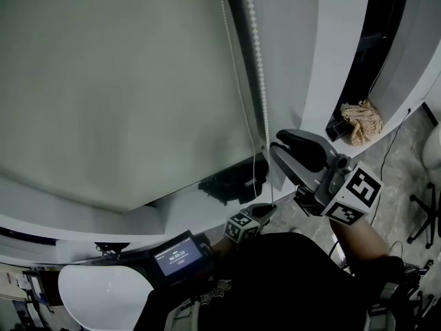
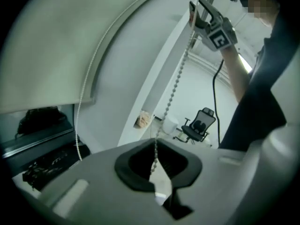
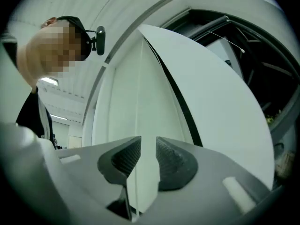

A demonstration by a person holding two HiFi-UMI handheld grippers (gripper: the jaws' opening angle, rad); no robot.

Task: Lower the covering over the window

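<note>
A grey-green roller blind (image 1: 117, 81) covers most of the window, with dark glass showing below its bottom edge. Its white bead chain (image 1: 260, 81) hangs down beside the white frame. My left gripper (image 1: 267, 209) is low on the chain, by the sill. In the left gripper view that gripper (image 2: 154, 167) is shut on the bead chain (image 2: 176, 86), which runs taut up to my right gripper (image 2: 193, 13). My right gripper (image 1: 277, 146) is higher, right next to the chain, and open. In the right gripper view I see nothing between its pads (image 3: 171, 163), and the blind (image 3: 220, 102) lies ahead.
A crumpled beige cloth (image 1: 362, 121) lies on the sill at the right. The chain's second strand (image 2: 89, 93) hangs along the blind's edge. A small lit screen (image 1: 180, 257) and a white rounded object (image 1: 103, 295) sit below the sill. An office chair (image 2: 200, 123) stands behind.
</note>
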